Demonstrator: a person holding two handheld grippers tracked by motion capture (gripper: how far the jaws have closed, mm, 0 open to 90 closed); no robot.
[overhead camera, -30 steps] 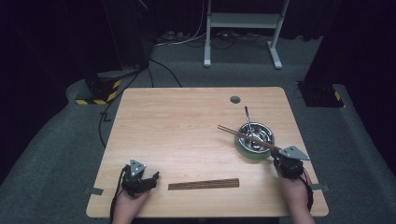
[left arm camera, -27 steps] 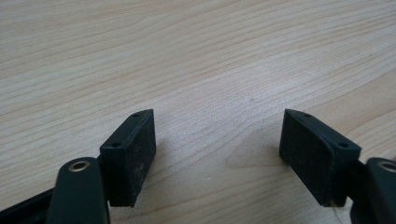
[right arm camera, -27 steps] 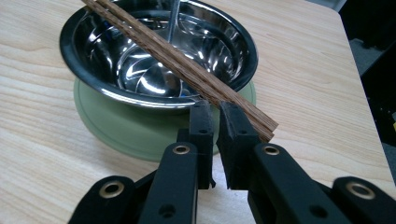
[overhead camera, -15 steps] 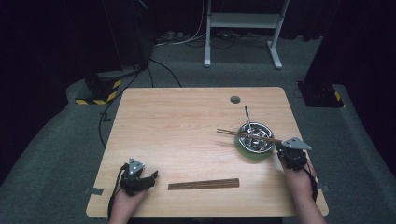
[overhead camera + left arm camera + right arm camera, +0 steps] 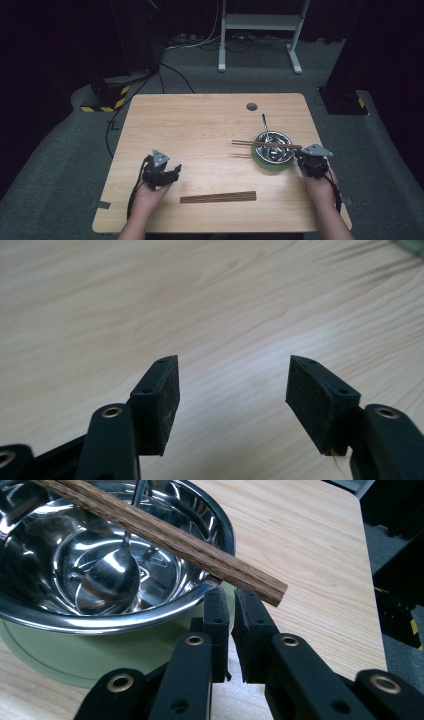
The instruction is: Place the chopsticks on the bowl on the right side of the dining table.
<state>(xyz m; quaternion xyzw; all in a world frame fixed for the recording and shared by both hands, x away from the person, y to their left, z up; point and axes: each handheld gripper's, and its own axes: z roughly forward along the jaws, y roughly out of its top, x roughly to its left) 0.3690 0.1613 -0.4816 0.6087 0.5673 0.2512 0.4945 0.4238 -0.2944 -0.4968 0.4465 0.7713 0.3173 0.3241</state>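
A steel bowl point(image 5: 284, 158) point(image 5: 100, 617) stands on a green mat point(image 5: 261, 163) point(image 5: 75, 655) at the table's right. A spoon point(image 5: 264, 125) point(image 5: 107, 580) rests in the bowl. A pair of brown chopsticks point(image 5: 255, 144) point(image 5: 165, 535) lies level across the rim. My right gripper point(image 5: 299, 156) point(image 5: 230, 597) is shut just in front of the bowl; the chopsticks' near end crosses over its tips, not between the pads. My left gripper point(image 5: 176, 171) point(image 5: 232, 385) hovers open over bare wood at the front left; its jaws have just been closing on nothing.
A second pair of brown chopsticks point(image 5: 218, 197) lies flat near the front edge between my hands. The wooden table point(image 5: 200, 125) has a round cable hole point(image 5: 251, 106) at the back. Dark carpet, cables and a white stand's legs point(image 5: 260, 60) lie beyond.
The chopsticks on the bowl swung from slanted to level as my right gripper shifted toward the bowl. My left gripper rose and moved forward and right.
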